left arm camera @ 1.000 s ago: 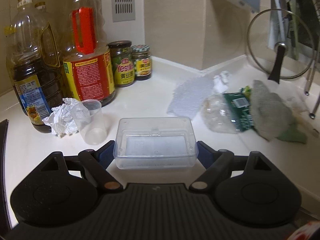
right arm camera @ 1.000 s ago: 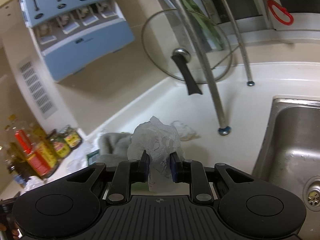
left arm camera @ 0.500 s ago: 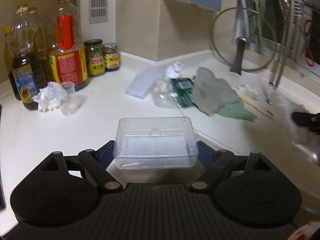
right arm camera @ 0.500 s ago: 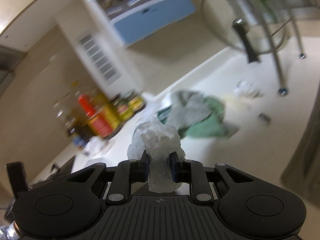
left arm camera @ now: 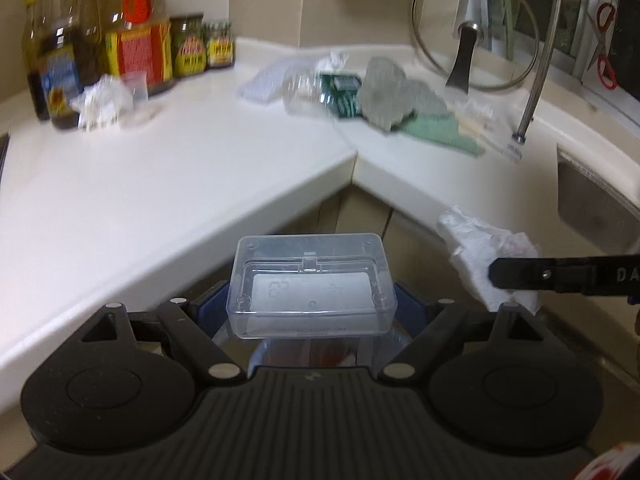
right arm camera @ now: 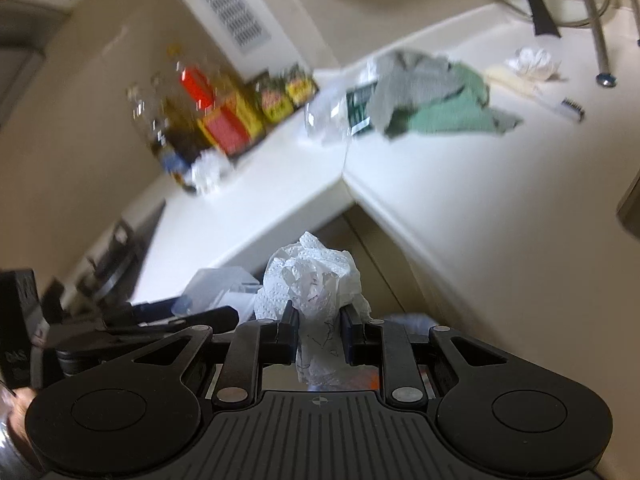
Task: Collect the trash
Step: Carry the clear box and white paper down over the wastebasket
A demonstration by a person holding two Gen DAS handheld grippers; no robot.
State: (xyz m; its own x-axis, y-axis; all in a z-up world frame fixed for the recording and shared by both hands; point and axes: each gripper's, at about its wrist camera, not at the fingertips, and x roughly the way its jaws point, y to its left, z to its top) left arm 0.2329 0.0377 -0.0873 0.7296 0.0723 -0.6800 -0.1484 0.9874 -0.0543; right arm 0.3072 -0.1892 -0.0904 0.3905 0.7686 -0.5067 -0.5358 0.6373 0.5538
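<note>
My left gripper (left arm camera: 312, 300) is shut on a clear plastic box (left arm camera: 312, 284) and holds it in the air in front of the counter's inner corner. My right gripper (right arm camera: 319, 334) is shut on a crumpled white paper towel (right arm camera: 314, 280), also off the counter; the towel shows at the right of the left wrist view (left arm camera: 480, 252). More trash lies on the white counter (left arm camera: 180, 184): a crumpled tissue (left arm camera: 100, 102) beside a clear cup (left arm camera: 134, 86), a crushed clear bottle with a green label (left arm camera: 320, 94), and another tissue (right arm camera: 534, 62) by the rack leg.
Oil bottles (left arm camera: 136, 32) and jars (left arm camera: 202, 46) stand at the back left. A grey-green cloth (left arm camera: 404, 100) lies mid-counter. A glass lid (left arm camera: 476, 28) leans on a metal rack. A steel sink (left arm camera: 592, 204) is at the right. Cabinet fronts are below the counter edge.
Both grippers have pulled back off the counter and lowered in front of its inner corner, each still holding its item. The right gripper has swung left, close beside the left one.
</note>
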